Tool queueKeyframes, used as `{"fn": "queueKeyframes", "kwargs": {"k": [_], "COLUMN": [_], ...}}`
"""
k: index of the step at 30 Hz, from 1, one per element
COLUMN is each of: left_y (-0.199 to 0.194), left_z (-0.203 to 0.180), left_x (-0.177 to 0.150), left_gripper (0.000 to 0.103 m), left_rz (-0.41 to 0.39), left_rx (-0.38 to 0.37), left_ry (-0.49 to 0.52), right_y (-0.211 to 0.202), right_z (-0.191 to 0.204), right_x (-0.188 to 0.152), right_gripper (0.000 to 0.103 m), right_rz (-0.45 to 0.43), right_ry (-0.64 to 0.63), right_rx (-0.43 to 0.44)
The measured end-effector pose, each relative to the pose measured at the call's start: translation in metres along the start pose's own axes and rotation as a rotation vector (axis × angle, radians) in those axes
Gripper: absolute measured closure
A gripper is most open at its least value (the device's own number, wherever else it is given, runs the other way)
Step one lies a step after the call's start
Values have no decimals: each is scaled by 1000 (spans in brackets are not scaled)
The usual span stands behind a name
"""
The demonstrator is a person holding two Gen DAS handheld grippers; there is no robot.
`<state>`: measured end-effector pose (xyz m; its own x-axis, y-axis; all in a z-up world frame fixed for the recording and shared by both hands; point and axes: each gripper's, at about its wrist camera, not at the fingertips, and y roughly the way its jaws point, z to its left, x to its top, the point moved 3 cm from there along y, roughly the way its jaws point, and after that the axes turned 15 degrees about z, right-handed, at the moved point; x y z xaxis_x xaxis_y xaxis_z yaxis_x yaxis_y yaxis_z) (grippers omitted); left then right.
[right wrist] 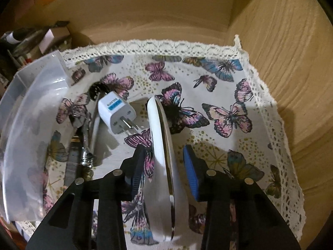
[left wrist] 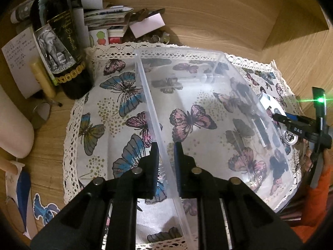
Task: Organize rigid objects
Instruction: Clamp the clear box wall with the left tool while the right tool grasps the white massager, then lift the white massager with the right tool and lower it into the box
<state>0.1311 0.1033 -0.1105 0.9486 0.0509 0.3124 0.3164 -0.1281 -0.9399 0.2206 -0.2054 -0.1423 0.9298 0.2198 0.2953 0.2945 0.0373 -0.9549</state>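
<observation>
A clear plastic storage box (left wrist: pixel 208 108) stands on a butterfly-print cloth (left wrist: pixel 108 108). My left gripper (left wrist: pixel 165 152) straddles the box's near wall, one finger on each side, with small gaps showing. In the right wrist view my right gripper (right wrist: pixel 164 156) has a round white mirror (right wrist: pixel 160 166) with a chrome rim standing on edge between its fingers; the left pad touches it and a gap shows on the right. A white plug adapter (right wrist: pixel 115 112) and a metal stand (right wrist: pixel 86 156) lie to its left, beside the box (right wrist: pixel 27 129).
A dark wine bottle (left wrist: pixel 60 48) with an elephant label, stacked papers (left wrist: pixel 108 18) and a cream tube (left wrist: pixel 42 79) crowd the left back corner. Wooden walls (right wrist: pixel 291 66) close in behind and on the right. The right gripper's body (left wrist: pixel 301 129) shows beyond the box.
</observation>
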Motion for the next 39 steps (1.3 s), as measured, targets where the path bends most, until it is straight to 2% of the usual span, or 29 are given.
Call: {"fn": "queueKeyframes", "kwargs": {"k": [2, 6, 13, 18, 26, 34, 39], "left_y": [0, 0, 1, 2, 1, 0, 0], "left_z": [-1, 0, -3, -4, -3, -4, -4], "left_x": [0, 0, 1, 1, 0, -2, -2], "left_gripper": [88, 88, 88, 88, 88, 88, 88], "left_rz": [-1, -6, -13, -14, -28, -44, -47], "left_rx": [1, 8, 24, 32, 28, 26, 23], "left_ry": [1, 4, 5, 13, 15, 23, 28], "right_y": [7, 6, -12, -35, -94, -141, -158], "right_z": [0, -2, -1, 0, 19, 61, 92], "right_x": [4, 8, -1, 2, 8, 22, 22], "right_gripper": [77, 85, 86, 86, 86, 86, 86], "right_rz": [27, 26, -24, -101, -263, -390, -434], "right_ry": [-4, 2, 8, 17, -9, -107, -184], "right_rx": [7, 25, 20, 23, 33, 67, 120]}}
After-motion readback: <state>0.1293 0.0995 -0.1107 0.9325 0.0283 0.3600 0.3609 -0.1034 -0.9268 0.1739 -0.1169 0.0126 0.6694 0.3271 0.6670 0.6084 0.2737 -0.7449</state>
